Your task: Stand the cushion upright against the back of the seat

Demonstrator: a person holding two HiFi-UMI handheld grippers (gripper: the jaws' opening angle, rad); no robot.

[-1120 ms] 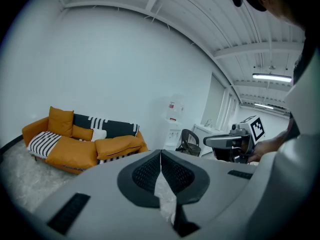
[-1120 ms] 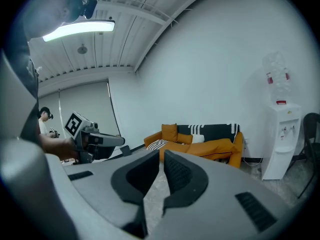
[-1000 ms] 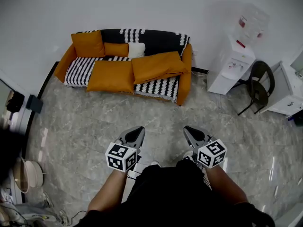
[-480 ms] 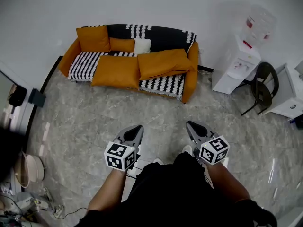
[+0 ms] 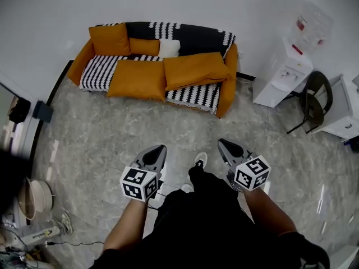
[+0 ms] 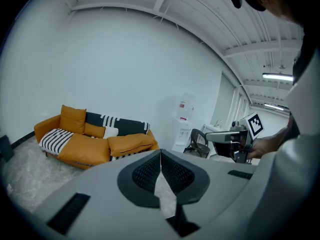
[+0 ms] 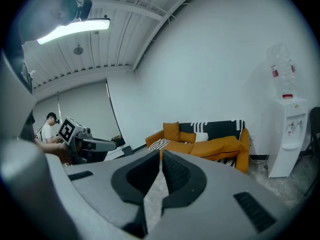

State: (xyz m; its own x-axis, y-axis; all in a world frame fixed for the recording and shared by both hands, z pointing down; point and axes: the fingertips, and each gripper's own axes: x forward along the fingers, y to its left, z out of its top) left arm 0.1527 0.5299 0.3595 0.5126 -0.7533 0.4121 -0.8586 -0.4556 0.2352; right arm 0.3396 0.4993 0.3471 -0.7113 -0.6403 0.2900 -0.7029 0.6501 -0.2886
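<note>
We found the left hand-held gripper (image 5: 159, 149) and right hand-held gripper (image 5: 222, 144) pressed together, well apart from the large orange fabric cushion (image 5: 196, 70) lying flat on the striped sofa seat (image 5: 95, 74) (another orange cushion (image 5: 137, 78) beside it). We judged the jaws should spread before reaching its edge.

The grey marbled floor (image 5: 112, 139) carries an orange sofa (image 5: 229, 86), well ahead of the left tool (image 5: 159, 148) and the right tool (image 5: 222, 143). On the sofa's striped cover (image 5: 95, 72) lie two large cushions, touching each other. The left flat cushion (image 5: 137, 78) is ahead of the left tool, and the right flat cushion (image 5: 193, 70) is ahead, between both tools. Beyond them an upright cushion (image 5: 109, 38), a small orange cushion (image 5: 145, 47) and a white cushion (image 5: 169, 48) rest at the sofa's back.
</note>
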